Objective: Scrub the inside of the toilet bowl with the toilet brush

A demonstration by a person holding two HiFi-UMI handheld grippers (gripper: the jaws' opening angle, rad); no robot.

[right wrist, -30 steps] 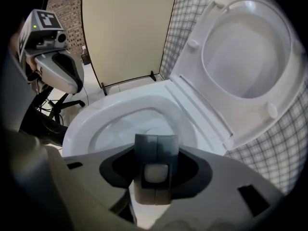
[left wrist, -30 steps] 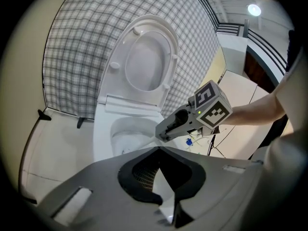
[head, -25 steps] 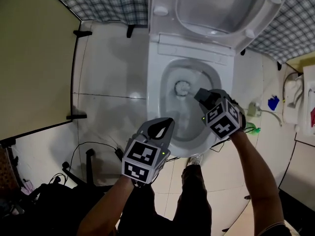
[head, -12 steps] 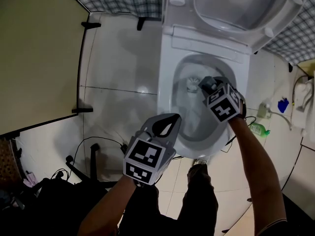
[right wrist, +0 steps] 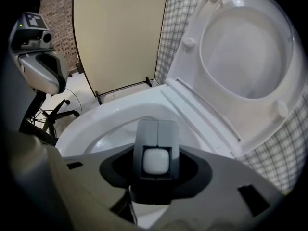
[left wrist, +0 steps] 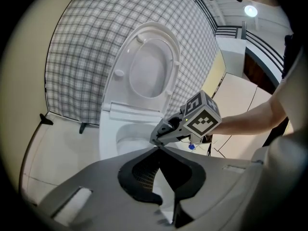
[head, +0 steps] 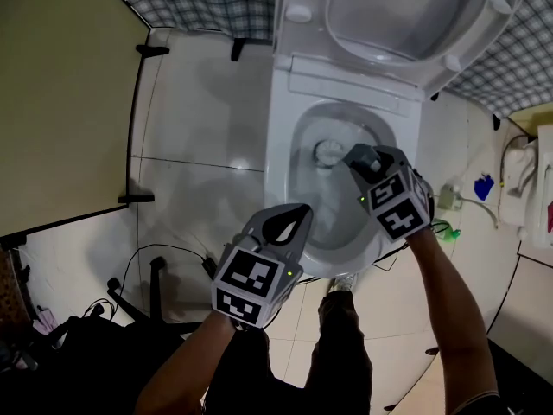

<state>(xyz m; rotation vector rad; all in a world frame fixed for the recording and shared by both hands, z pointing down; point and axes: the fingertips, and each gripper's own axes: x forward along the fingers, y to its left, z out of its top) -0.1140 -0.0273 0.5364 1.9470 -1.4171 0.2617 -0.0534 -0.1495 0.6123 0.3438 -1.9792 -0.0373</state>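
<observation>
Right gripper (right wrist: pixel 155 129) clamps the white handle of the toilet brush (right wrist: pixel 155 160), angling its head (head: pixel 326 152) down inside the toilet bowl (head: pixel 278 171) to scrub, lid (head: pixel 406 7) raised clear, while left gripper (head: pixel 298 213), jaws together and empty, hangs beside the rim.

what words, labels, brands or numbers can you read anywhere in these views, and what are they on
No words, numbers or brand names can be read in any view.
Left marker cube and right marker cube: only black-and-white square patterns, no letters.
Green bottle on the floor beside the toilet: any label is too small to read.
</observation>
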